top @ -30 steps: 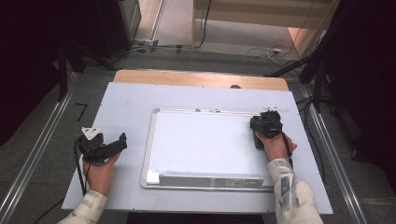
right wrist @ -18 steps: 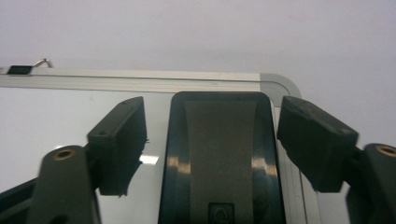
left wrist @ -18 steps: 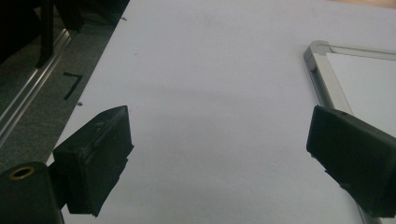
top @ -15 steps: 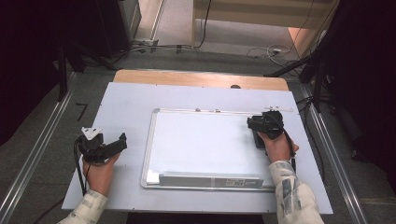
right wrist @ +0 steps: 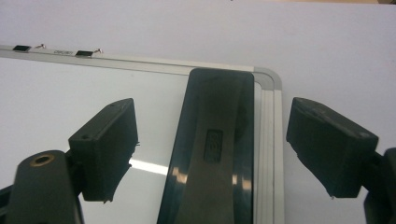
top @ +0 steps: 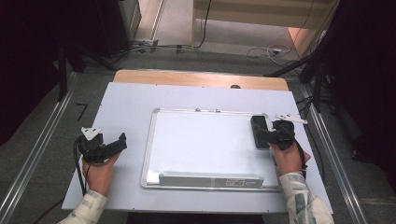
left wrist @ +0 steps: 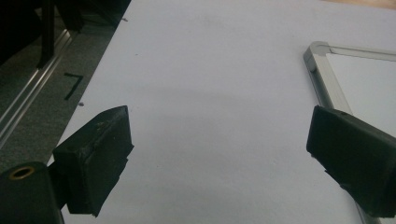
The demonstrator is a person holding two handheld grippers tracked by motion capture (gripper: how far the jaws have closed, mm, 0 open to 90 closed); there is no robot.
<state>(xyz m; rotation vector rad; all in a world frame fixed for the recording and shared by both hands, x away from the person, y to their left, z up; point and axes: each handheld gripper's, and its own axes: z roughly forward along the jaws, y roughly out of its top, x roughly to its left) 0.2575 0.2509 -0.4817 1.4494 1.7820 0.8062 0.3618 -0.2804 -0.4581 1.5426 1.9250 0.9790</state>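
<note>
A white whiteboard with a metal frame lies flat on the pale table top. A black eraser rests along its right edge, near the top right corner. My right gripper points at the eraser from the right. Its jaws have just been opening and stand wide. In the right gripper view the eraser lies between the spread jaws of the right gripper, and neither pad touches it. My left gripper rests left of the board, open and holding nothing. The left gripper looks at bare table top.
The pale sheet covers the table, with a wooden strip along its far edge. Metal rails run down both sides. Cables lie on the floor beyond. Two small clips sit on the board's top frame.
The right gripper's jaws opened and let go of the eraser, which now lies bare on the board's right edge. The right hand drew back a little toward the person. The left hand stayed still.
</note>
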